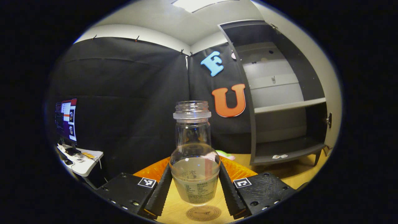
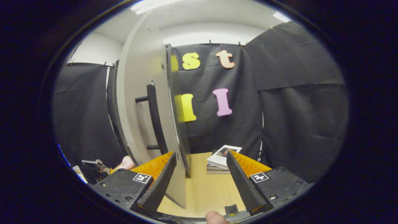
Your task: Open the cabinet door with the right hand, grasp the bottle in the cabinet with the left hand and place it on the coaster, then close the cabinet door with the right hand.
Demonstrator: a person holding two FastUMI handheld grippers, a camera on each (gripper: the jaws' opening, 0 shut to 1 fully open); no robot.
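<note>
Tabletop (image 1: 298, 174) bare; left tongs (image 1: 195, 189) clamp bottle (image 1: 194, 155) above coaster (image 1: 203, 213).

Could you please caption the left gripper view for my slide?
Left gripper holds the uncapped bottle just above the coaster, open cabinet behind.

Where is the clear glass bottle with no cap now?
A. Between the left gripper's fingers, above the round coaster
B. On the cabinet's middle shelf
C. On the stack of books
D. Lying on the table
A: the left gripper grips the clear glass bottle above the round coaster.
</note>
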